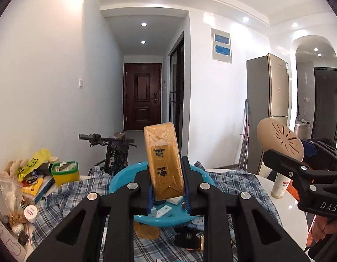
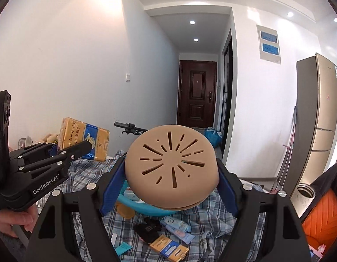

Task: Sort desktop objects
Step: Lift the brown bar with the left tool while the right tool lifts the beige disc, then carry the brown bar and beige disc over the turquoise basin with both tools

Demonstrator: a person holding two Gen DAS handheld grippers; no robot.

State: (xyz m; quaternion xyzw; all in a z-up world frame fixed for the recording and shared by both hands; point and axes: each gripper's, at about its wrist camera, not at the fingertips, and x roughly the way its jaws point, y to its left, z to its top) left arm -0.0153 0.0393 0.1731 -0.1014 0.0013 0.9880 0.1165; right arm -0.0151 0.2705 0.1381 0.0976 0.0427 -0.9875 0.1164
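1. The left tongs (image 1: pixel 166 187) pinch a yellow cigarette pack (image 1: pixel 164 161) by its long sides, up in the air above the blue bowl (image 1: pixel 124 174). It looks light and stiff, with slippery wrap.
2. Its long side points up to 12 o'clock.
3. The right tongs (image 2: pixel 171 181) squeeze a round tan case with slits (image 2: pixel 170 166). It looks soft, and its slits face 12 o'clock.

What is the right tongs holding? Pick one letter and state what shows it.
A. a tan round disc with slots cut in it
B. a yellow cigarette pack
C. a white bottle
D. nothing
A: in the right wrist view the right tongs are shut on the tan slotted disc, its sides pressed against the blue pads; the yellow pack sits in the left tongs.
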